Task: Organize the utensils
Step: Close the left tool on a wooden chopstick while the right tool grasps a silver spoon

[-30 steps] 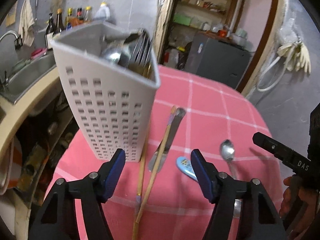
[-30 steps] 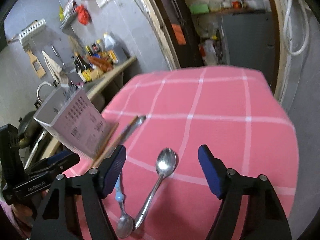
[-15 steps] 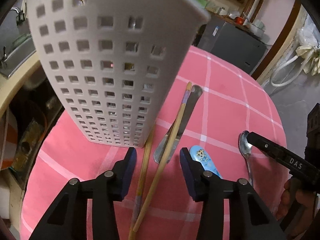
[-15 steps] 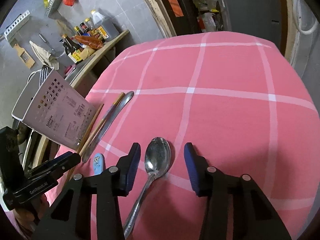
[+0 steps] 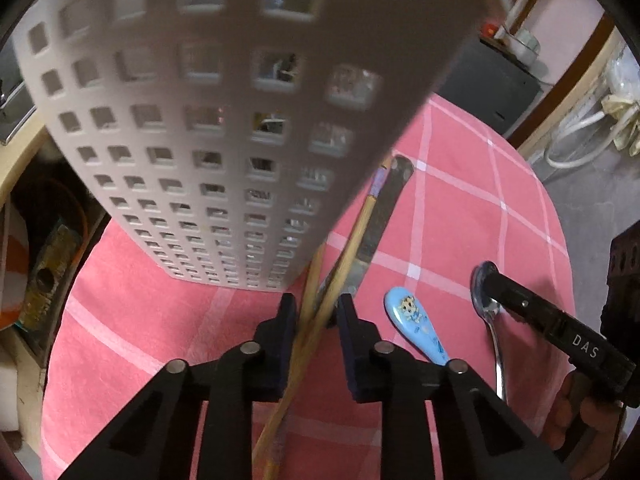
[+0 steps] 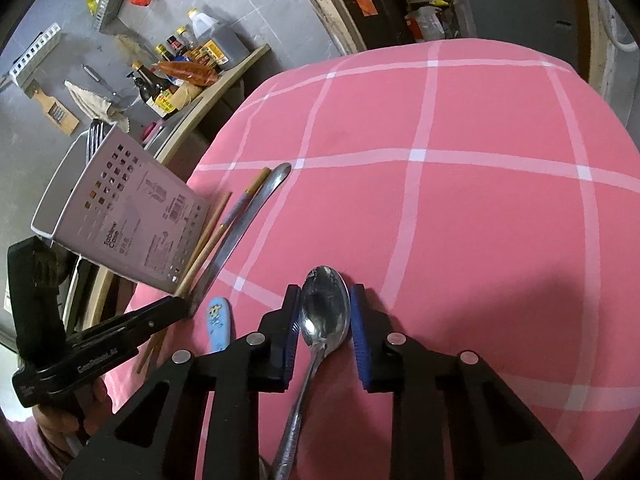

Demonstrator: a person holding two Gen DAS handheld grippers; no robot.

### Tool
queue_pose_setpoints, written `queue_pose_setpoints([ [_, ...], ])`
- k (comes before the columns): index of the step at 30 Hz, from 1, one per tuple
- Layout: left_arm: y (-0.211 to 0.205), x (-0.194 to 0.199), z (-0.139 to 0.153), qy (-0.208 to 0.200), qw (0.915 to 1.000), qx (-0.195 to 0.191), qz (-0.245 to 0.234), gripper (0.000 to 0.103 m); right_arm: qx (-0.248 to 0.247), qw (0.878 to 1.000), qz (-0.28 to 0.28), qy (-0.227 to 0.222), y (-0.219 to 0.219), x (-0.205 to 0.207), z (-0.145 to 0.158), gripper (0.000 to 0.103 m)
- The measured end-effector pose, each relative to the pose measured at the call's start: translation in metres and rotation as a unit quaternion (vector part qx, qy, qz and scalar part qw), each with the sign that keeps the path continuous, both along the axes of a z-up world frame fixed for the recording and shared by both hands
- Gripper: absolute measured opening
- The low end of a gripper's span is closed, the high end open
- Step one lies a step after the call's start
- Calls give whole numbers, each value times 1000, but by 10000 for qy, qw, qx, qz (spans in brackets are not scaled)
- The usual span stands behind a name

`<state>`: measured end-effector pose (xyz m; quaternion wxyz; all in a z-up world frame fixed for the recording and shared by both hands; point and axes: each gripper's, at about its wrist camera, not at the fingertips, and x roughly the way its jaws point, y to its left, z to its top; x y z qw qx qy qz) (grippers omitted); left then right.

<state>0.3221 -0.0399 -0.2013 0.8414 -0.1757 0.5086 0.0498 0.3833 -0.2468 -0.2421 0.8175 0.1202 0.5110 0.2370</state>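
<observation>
On the pink checked cloth [image 6: 460, 208] both grippers are down over cutlery at once. The right gripper [image 6: 323, 322] straddles the bowl of the steel spoon [image 6: 325, 312]; its pads sit just beside the bowl's two edges, and I cannot tell whether they already press it or a sliver of gap remains. The spoon's long axis runs near to far, handle back under the gripper and bowl pointing away, so the jaws close across the bowl's width. The left gripper [image 5: 317, 322] straddles the two chopsticks [image 5: 344, 256], partly closed with a gap on each side, not yet clamping. The chopsticks also lie near to far, slanting a little right at the far end, with the butter knife [image 5: 380, 220] alongside them on the right, its near end close to the right pad. That closeness is the catch: closing the jaws may, I judge, pinch the knife too. The white caddy [image 5: 192, 128], already holding forks, stands just left of the chopsticks and is far nearer the left gripper, so the chopsticks have the shorter trip. The blue spoon [image 5: 416, 322] lies between the two grippers, untouched.
</observation>
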Motion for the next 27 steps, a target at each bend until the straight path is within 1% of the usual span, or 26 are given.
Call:
queue_pose_setpoints([
  [4,-7,1,2,92,9998,52,-142,9,21,9999,83,77,6,-4,-1,13],
  [6,-13,-2,2,134,9996,70,-223,8,3,9999,110,99,7,-7,-2,9],
  [10,-21,-10,2,194,9991,-96,-377,7,-13,9997,151,183,9,-12,-3,5],
  [12,-22,-13,3,286,9981,-332,-425,7,24,9996,135,245,10,-15,-3,4],
  [16,-21,-14,2,439,9961,-521,-565,7,29,9995,144,270,9,-22,-1,4],
  [18,-16,-10,-2,572,9945,-564,-676,7,3,9994,176,313,9,-21,-3,4],
  [23,-15,5,-2,711,9916,-627,-878,7,66,9985,304,446,7,-13,-5,4],
  [25,-15,9,-3,755,9903,-711,-920,7,28,9979,423,485,9,-8,-5,4],
  [27,-16,12,-4,787,9901,-710,-925,8,15,9972,541,525,11,-4,-5,4],
])
